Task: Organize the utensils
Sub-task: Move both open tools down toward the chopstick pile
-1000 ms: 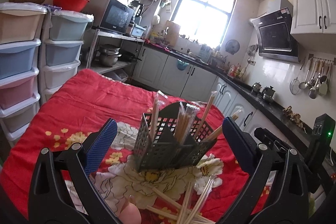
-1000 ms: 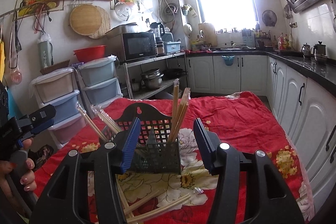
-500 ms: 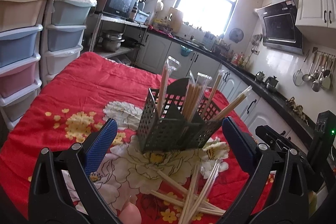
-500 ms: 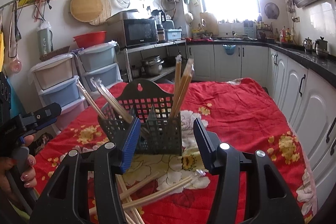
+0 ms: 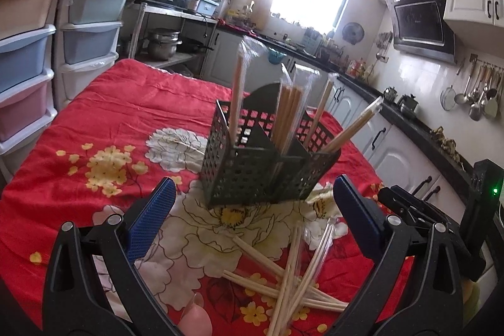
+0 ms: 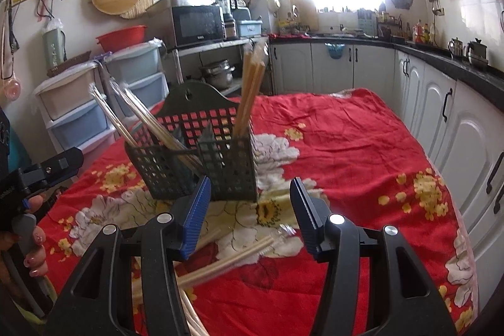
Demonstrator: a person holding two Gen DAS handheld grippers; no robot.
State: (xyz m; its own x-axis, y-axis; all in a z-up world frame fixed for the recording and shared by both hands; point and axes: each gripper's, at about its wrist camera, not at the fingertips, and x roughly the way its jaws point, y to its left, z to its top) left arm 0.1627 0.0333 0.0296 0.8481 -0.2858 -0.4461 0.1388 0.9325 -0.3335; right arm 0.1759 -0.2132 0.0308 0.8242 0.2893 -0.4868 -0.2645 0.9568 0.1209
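A black perforated utensil caddy [image 5: 267,169] [image 6: 195,166] stands on the red floral tablecloth [image 5: 126,122]. Several wrapped chopstick pairs [image 5: 286,112] [image 6: 249,90] stand in its compartments. More wrapped chopsticks [image 5: 293,276] [image 6: 226,257] lie loose on the cloth in front of it. My left gripper [image 5: 252,210] is open and empty, just short of the caddy and above the loose pile. My right gripper [image 6: 250,207] is open and empty, close in front of the caddy's right end. The right gripper also shows at the right of the left wrist view [image 5: 441,219].
Stacked plastic drawers [image 5: 28,52] stand left of the table. White kitchen cabinets [image 6: 441,115] run along the right and back. A shelf with a microwave [image 6: 195,24] and pots stands behind the table.
Both grippers have dropped lower and tilted down toward the cloth. The caddy and the loose chopsticks now sit higher and larger in both views. Both stay open.
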